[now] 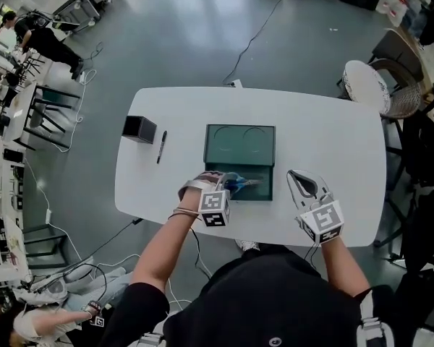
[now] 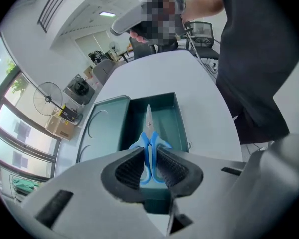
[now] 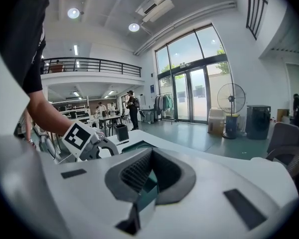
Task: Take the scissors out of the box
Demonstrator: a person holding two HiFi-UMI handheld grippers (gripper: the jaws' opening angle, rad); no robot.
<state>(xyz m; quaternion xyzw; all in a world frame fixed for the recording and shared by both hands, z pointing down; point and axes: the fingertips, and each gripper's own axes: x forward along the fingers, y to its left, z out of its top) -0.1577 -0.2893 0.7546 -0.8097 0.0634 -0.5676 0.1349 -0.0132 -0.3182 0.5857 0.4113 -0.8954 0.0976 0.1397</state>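
One smooth, rounded white table (image 1: 333, 136) bears a rectangular teal box (image 1: 240, 144), opened flat. Just right of the box, the right gripper (image 1: 306, 184) holds its ribbed jaws spread. The left gripper (image 2: 149, 167) pinches the blue plastic handles of steel-bladed scissors (image 2: 148, 128) over the box's deeper half.

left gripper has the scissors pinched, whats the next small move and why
Probably raise the left gripper straight up. Its jaws are closed on the blue-handled scissors, whose silver blades hang over the open dark green rectangular box, so a vertical lift should clear the walls before any sideways carry to the white table.
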